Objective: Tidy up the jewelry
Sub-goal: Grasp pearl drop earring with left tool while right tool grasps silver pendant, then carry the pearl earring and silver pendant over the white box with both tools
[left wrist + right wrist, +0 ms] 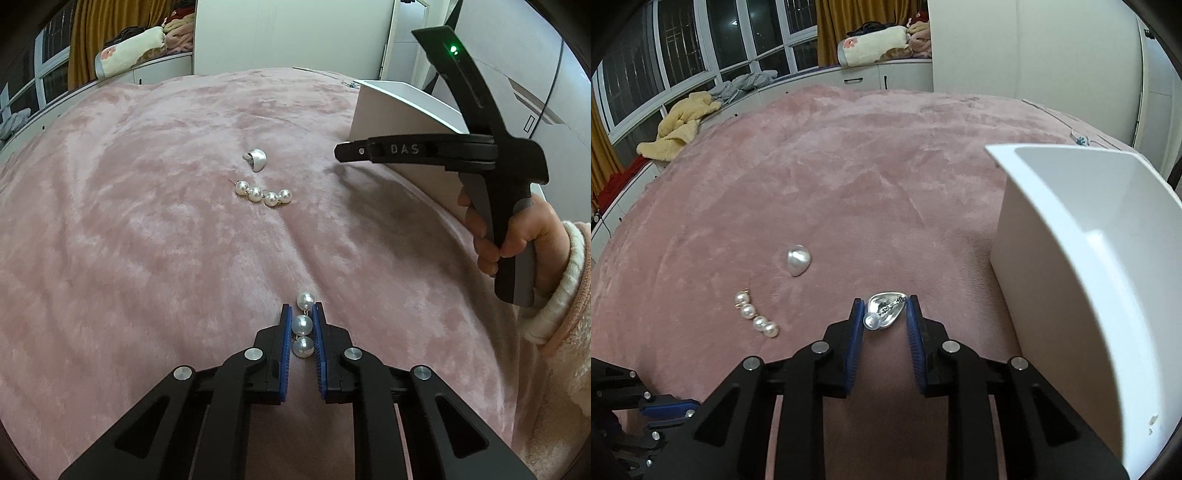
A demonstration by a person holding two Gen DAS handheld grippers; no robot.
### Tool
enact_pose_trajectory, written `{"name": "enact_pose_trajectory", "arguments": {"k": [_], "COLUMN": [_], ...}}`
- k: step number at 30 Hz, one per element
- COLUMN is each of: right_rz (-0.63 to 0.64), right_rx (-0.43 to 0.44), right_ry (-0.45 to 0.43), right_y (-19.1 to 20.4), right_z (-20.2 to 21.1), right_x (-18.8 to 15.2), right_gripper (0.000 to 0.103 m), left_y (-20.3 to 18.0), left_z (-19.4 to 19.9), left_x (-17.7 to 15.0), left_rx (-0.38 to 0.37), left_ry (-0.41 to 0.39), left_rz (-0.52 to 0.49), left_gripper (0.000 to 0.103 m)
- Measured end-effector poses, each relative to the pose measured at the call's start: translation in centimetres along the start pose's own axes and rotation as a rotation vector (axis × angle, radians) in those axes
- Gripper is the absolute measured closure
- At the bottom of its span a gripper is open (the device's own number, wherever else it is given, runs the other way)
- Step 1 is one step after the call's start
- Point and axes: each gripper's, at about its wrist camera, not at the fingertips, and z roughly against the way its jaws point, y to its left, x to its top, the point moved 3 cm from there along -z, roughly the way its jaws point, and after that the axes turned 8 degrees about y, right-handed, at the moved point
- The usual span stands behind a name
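Note:
My left gripper (301, 314) is shut on a pearl drop earring (303, 325) of three pearls, held just above the pink blanket. A second pearl strand earring (263, 193) and a silver shell earring (256, 159) lie on the blanket further ahead; they also show in the right wrist view, the strand (756, 318) and the shell (798, 260). My right gripper (885, 308) is shut on another silver shell earring (884, 312), close to the left of the white box (1071, 266). The right gripper also shows in the left wrist view (341, 152), at the box (402, 110).
The pink blanket (147, 240) covers the whole bed. A white cabinet and windows stand behind the bed, with a yellow towel (679, 125) and folded bedding (875, 46) on the ledge. A small blue item (1080, 140) lies beyond the box.

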Motion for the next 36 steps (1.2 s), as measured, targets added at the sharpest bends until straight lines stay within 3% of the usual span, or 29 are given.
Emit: {"name": "enact_pose_trajectory", "arguments": {"k": [7,18,30,36], "right_rz": [0.006,0.047,0.016,-0.009], "right_rx": [0.018,-0.033,-0.091,-0.111], "right_ry": [-0.038,-0.141,-0.244,-0.256], "right_y": [0.6,0.3,-4.0,-6.6], "right_z": [3.8,12.0,21.2,23.9], "right_x": [-0.3,-1.1,-2.8,-4.3], "right_gripper": [0.079,0.079,0.079,0.079], "left_y": [-1.1,-3.5,-8.8,-12.8], "left_z": [2.0,6.9,13.1,15.0], "left_x": [0.2,2.7,7.0,10.1], "left_rx": [0.007,0.045,0.079,0.075], "left_ry": [-0.025,-0.120,-0.239,-0.278], "left_rz": [0.002,-0.022,-0.093,-0.134], "left_gripper": [0.087,0.087,0.087,0.087]}}
